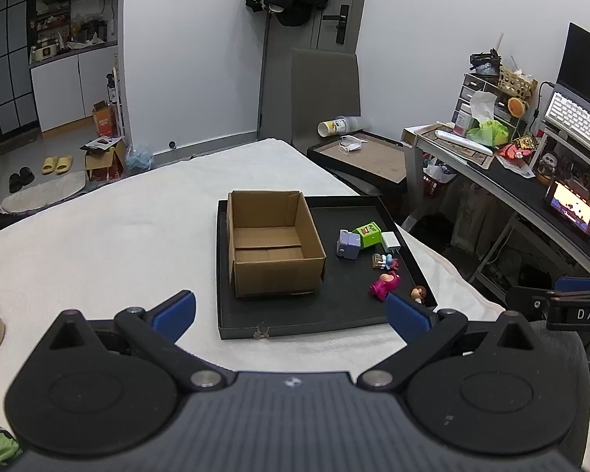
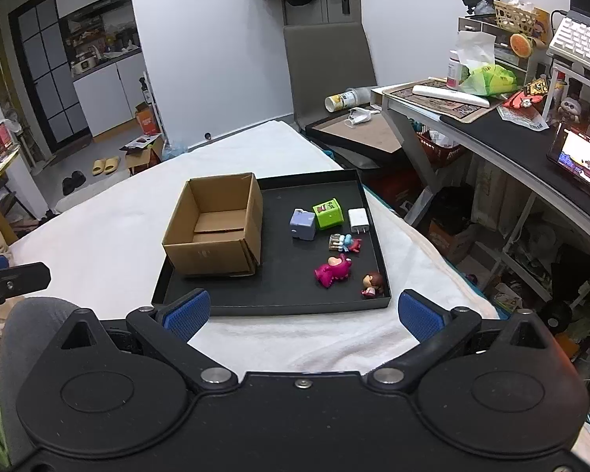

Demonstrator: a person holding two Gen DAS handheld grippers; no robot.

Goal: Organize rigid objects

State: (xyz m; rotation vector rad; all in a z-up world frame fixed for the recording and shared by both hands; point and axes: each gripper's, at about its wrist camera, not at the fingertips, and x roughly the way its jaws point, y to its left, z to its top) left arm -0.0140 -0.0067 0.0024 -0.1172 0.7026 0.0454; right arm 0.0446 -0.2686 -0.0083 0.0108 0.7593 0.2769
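Note:
A black tray lies on a white-covered table. On its left stands an open, empty cardboard box. On its right lie a purple toy, a green cube, a white charger, a small blue-red figure, a pink figure and a brown-haired figure. My left gripper and right gripper are open and empty, near the tray's front edge.
A grey chair and a second black tray with a mask stand behind the table. A cluttered desk with keyboard and screen is at the right. The table's white cover stretches left of the tray.

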